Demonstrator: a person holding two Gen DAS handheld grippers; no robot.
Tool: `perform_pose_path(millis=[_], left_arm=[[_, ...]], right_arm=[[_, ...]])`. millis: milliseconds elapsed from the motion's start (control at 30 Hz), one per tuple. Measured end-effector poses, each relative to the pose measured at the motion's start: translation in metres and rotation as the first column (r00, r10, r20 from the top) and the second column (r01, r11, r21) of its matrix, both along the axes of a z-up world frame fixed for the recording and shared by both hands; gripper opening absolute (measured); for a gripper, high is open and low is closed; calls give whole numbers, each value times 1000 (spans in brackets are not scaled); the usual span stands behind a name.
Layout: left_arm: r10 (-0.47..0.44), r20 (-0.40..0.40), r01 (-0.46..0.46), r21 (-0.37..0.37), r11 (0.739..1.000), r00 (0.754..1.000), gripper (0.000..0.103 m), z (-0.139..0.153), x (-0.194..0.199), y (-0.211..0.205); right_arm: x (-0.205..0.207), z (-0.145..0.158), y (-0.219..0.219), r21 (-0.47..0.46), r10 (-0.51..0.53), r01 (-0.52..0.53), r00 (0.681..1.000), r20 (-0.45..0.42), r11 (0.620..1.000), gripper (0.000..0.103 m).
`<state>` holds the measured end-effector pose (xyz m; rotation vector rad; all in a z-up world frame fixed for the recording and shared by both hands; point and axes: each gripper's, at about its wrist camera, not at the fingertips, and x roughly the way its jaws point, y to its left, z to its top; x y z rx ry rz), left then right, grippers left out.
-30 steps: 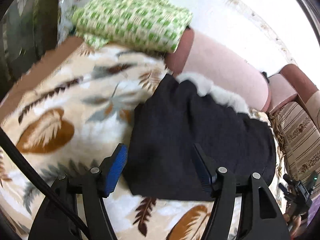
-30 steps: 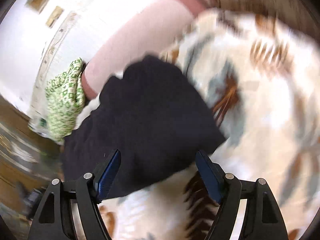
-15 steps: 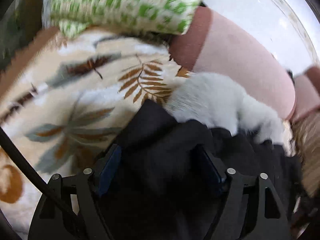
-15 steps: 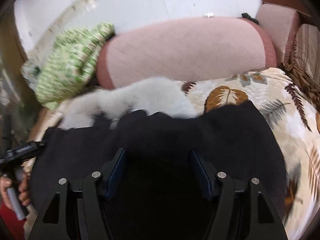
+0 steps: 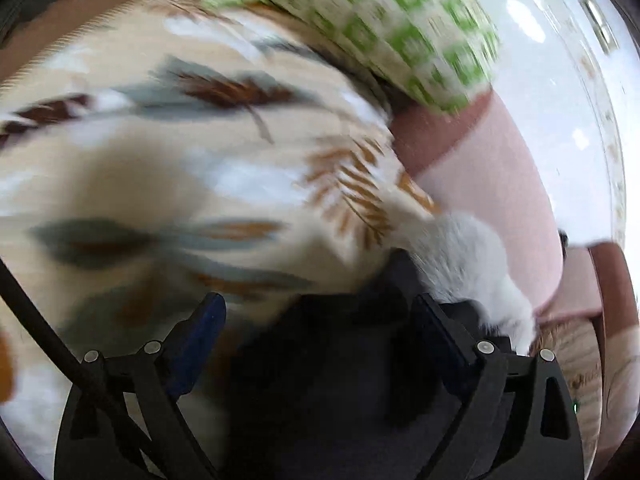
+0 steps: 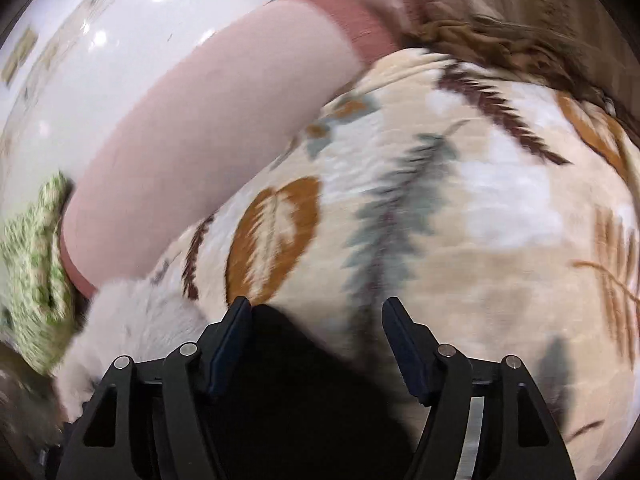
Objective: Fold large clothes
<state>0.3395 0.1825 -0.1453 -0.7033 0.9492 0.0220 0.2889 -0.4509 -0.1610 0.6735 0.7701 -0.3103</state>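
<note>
- The large black fabric garment with a white fluffy fur trim lies on the cream blanket printed with brown and grey-blue leaves, on the blanket's side nearest the long pink bolster cushion. I judge it soft and limp: it will sag and drape from any hold, so it wants taking at two corners or along one edge, both hands well apart.
- It looks fairly thick and matte, so probably not slippery, and moderately heavy for cloth; nothing about it is fragile.
- Its dark body shows few creases; motion blur hides seams and the outline, so which edge is hem or collar I cannot tell for certain. The fur trim sits along the edge toward the bolster.
- A green-and-white checked cloth is heaped at the bolster's end, away from the garment.
- The left gripper has just been opening; its fingers stand wide over the garment's corner beside the fur, cloth beneath them but not pinched.
- The right gripper has its fingers parted too, with the garment's other corner between them, unclamped.
</note>
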Motion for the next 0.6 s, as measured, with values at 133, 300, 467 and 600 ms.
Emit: perform_pose_path(millis=[133,300,467,600], left_arm=[[58,37,-64,172,983,998,94,41,-46,17],[54,150,-123,496,860,987,94,95,-115,-14],[-55,359,-234,710,664,932,95,142,-203,-81],[-106,445,-248,663,706,889,98,158,-255,-111]], right_arm=[[-53,29,-2,-99,25,-22,999,28,995,73],[-127,56,25,-93,99,-89,989,112,992,79],[-183,60,92,-130,216,-198,965,151,972,82],[-217,50,149,-179,305,-279,942,141,943,83]])
